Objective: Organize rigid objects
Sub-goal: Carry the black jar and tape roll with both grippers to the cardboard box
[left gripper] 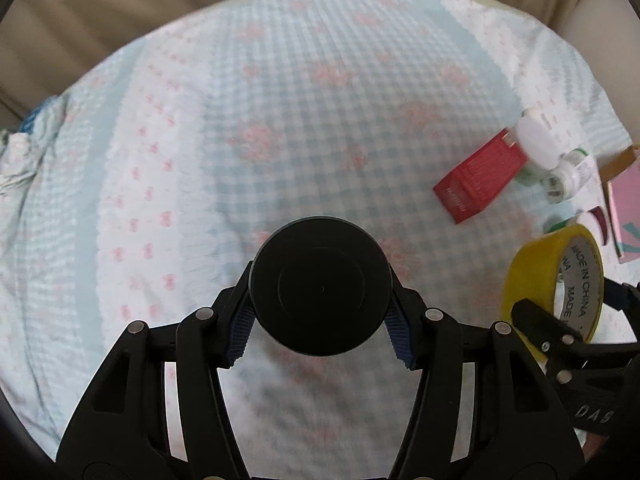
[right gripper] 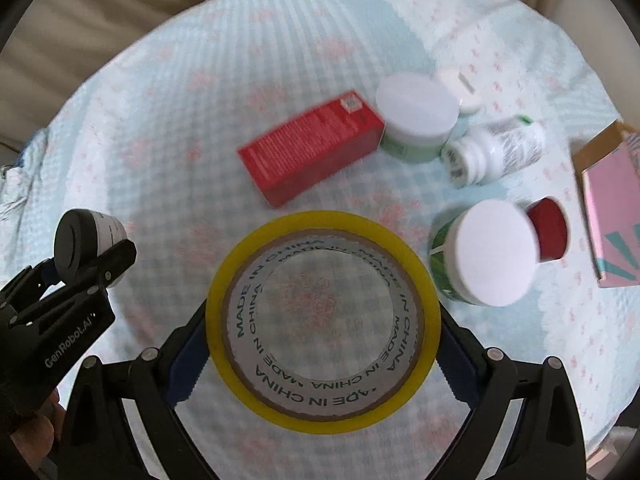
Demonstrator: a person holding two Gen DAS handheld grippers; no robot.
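Note:
My left gripper (left gripper: 320, 320) is shut on a black-lidded jar (left gripper: 321, 286), held above the checked cloth; it also shows in the right wrist view (right gripper: 86, 242), at the left. My right gripper (right gripper: 322, 364) is shut on a yellow tape roll (right gripper: 320, 412), printed "MADE IN CHINA" inside; the roll shows in the left wrist view (left gripper: 554, 276) at the right. A red box (right gripper: 312, 146) lies on the cloth beyond the tape.
Right of the red box stand a white-lidded green jar (right gripper: 418, 120), a lying white pill bottle (right gripper: 496, 152), a green-labelled jar with white lid (right gripper: 488, 252), a red cap (right gripper: 550, 232) and a pink box (right gripper: 612, 204). A beige sofa (right gripper: 100, 20) lies behind the cloth.

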